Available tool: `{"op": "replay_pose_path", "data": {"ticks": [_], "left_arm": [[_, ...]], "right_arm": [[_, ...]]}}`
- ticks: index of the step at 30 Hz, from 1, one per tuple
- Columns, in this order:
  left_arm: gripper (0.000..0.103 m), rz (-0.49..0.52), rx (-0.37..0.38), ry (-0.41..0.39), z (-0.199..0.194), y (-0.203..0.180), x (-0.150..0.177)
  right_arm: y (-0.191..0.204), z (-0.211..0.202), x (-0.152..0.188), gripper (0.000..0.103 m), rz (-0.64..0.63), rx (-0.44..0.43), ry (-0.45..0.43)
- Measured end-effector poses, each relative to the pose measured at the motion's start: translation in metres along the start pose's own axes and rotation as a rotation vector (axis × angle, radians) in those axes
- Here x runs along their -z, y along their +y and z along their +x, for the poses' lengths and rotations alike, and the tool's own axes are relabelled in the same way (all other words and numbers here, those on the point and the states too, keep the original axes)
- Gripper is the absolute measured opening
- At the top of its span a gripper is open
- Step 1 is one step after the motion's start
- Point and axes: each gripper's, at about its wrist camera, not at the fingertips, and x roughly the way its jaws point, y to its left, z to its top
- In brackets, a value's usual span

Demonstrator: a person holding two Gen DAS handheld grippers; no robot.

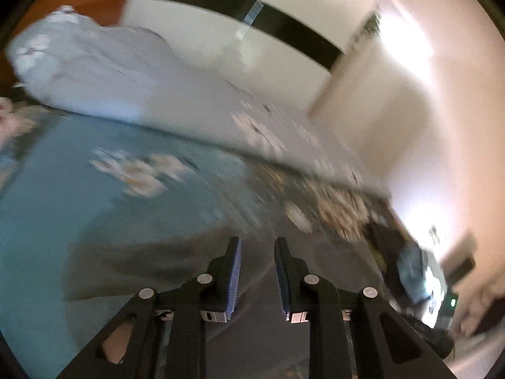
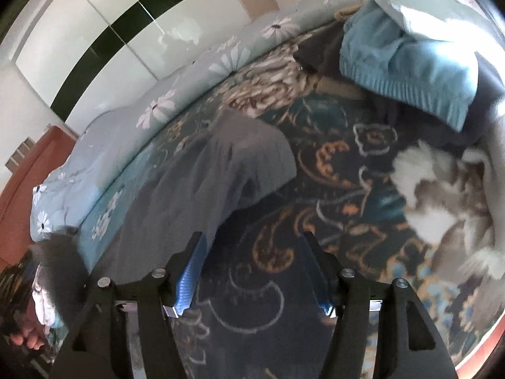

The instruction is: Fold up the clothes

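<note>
White wardrobe doors with a black band [image 2: 132,22] back a bed covered by a dark patterned blanket [image 2: 341,170], with a pale blue daisy-print duvet [image 2: 157,107] bunched along its far edge at ten o'clock in the right wrist view.

We see a flat grey garment [image 2: 221,164] spread on the blanket, running from eleven o'clock toward the left finger of our right gripper [image 2: 252,271]. It seems laid out flat so that its edges can be picked up for a fold. Our right gripper hangs just above the blanket with its jaws wide apart and nothing between them, near the garment's lower edge.

At one o'clock a light blue ribbed knit sweater [image 2: 407,63] lies heaped on darker clothing, likely a pile waiting its turn. No basket or box shows in either view.

The left wrist view is blurred. Our left gripper [image 1: 257,271] has its jaws parted by a narrow gap and holds nothing, poised over the grey cloth [image 1: 142,268], which reaches under the fingers from eight o'clock.

We judge the fold not yet started.
</note>
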Motion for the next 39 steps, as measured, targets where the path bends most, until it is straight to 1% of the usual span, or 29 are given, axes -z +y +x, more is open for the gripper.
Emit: {"op": "replay_pose_path", "data": {"ticks": [2,3,5,6,7,9,10,11,14,16,17,19,20,21,22,25,27,30,32,33,34,36,39], "left_arm": [[0.024,0.021,-0.008,0.062,0.021,-0.017,0.015],[0.024,0.010,0.011,0.105,0.033,-0.020,0.025],[0.024,-0.017,0.031,0.156,0.045,-0.022,0.038],[0.024,-0.016,0.033,0.168,0.044,-0.021,0.045],[0.024,-0.013,0.030,0.167,0.042,-0.021,0.049],[0.024,-0.035,0.030,0.136,0.030,-0.011,0.048],[0.025,-0.063,0.028,0.112,0.024,-0.005,0.046],[0.025,-0.104,0.019,0.072,0.011,0.010,0.044],[0.025,-0.188,-0.074,-0.023,-0.019,0.050,0.043],[0.026,-0.254,-0.166,-0.065,-0.039,0.080,0.050],[0.026,-0.290,-0.217,-0.071,-0.048,0.098,0.057],[0.026,-0.330,-0.286,-0.067,-0.059,0.119,0.068],[0.026,-0.353,-0.314,-0.056,-0.063,0.131,0.077],[0.026,-0.372,-0.325,-0.044,-0.065,0.139,0.083],[0.026,-0.390,-0.335,-0.032,-0.067,0.146,0.090],[0.027,-0.421,-0.327,0.010,-0.064,0.158,0.109],[0.029,-0.429,-0.319,0.029,-0.060,0.161,0.120],[0.030,-0.414,-0.301,-0.007,-0.063,0.164,0.128],[0.030,-0.406,-0.276,-0.027,-0.068,0.166,0.132],[0.030,-0.412,-0.257,-0.038,-0.070,0.168,0.134],[0.030,-0.417,-0.238,-0.049,-0.072,0.170,0.137],[0.031,-0.429,-0.200,-0.071,-0.077,0.174,0.141],[0.031,-0.447,-0.161,-0.082,-0.080,0.179,0.143]], "right_arm": [[-0.005,0.003,0.005,0.063,0.022,-0.034,0.045],[-0.007,0.004,0.007,0.063,0.038,-0.049,0.057],[-0.009,0.004,0.011,0.063,0.056,-0.058,0.060],[-0.006,0.004,0.012,0.063,0.047,-0.063,0.057],[-0.003,0.003,0.014,0.063,0.038,-0.070,0.054],[0.008,0.006,0.016,0.063,0.018,-0.105,0.058],[0.015,0.008,0.017,0.063,0.008,-0.126,0.061],[0.026,0.011,0.019,0.063,-0.006,-0.158,0.063],[0.066,0.022,0.025,0.063,-0.067,-0.283,0.079],[0.099,0.037,0.032,0.063,-0.119,-0.365,0.125],[0.112,0.044,0.036,0.063,-0.137,-0.393,0.150],[0.138,0.059,0.045,0.063,-0.166,-0.458,0.205],[0.151,0.068,0.050,0.063,-0.178,-0.493,0.235],[0.163,0.077,0.055,0.064,-0.187,-0.523,0.264],[0.172,0.086,0.059,0.065,-0.183,-0.528,0.287],[0.188,0.104,0.067,0.067,-0.161,-0.536,0.334],[0.195,0.105,0.070,0.077,-0.163,-0.529,0.321],[0.200,0.106,0.070,0.078,-0.139,-0.538,0.310],[0.199,0.105,0.065,0.078,-0.109,-0.602,0.303],[0.201,0.103,0.065,0.078,-0.105,-0.625,0.292],[0.204,0.103,0.064,0.078,-0.113,-0.629,0.286],[0.208,0.109,0.065,0.078,-0.137,-0.571,0.307],[0.205,0.124,0.070,0.078,-0.089,-0.577,0.364]]}}
